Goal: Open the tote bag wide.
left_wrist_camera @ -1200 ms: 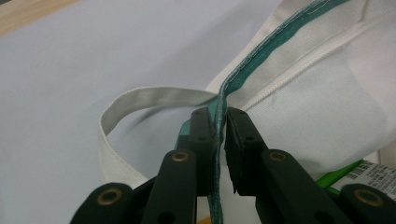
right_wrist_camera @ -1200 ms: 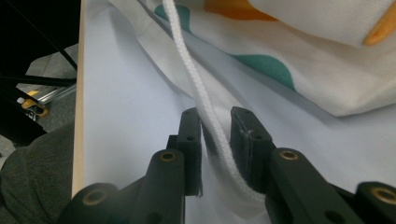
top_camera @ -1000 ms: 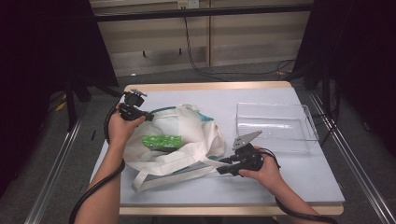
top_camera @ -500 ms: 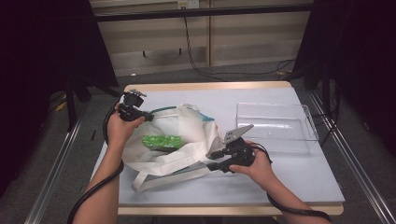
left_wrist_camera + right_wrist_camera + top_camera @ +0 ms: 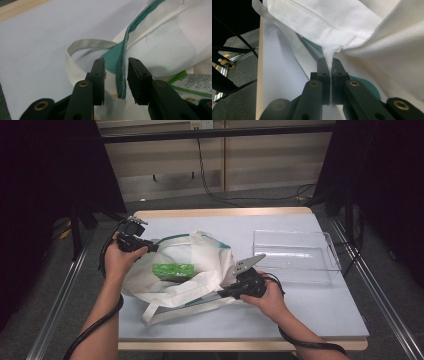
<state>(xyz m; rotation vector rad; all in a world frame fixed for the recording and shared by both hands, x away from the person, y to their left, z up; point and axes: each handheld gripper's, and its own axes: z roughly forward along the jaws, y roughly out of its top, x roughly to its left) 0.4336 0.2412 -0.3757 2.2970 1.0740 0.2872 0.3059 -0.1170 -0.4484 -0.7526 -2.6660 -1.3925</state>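
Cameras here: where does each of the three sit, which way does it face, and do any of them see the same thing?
High view: above the person's side of the table, looking forward and down; both forearms, the left gripper and the right gripper show.
Left gripper view: rides the left gripper, looking along its parted fingers at the teal-trimmed bag rim between them.
Right gripper view: rides the right gripper, fingers pinching white bag cloth.
Shared: all see the white tote bag.
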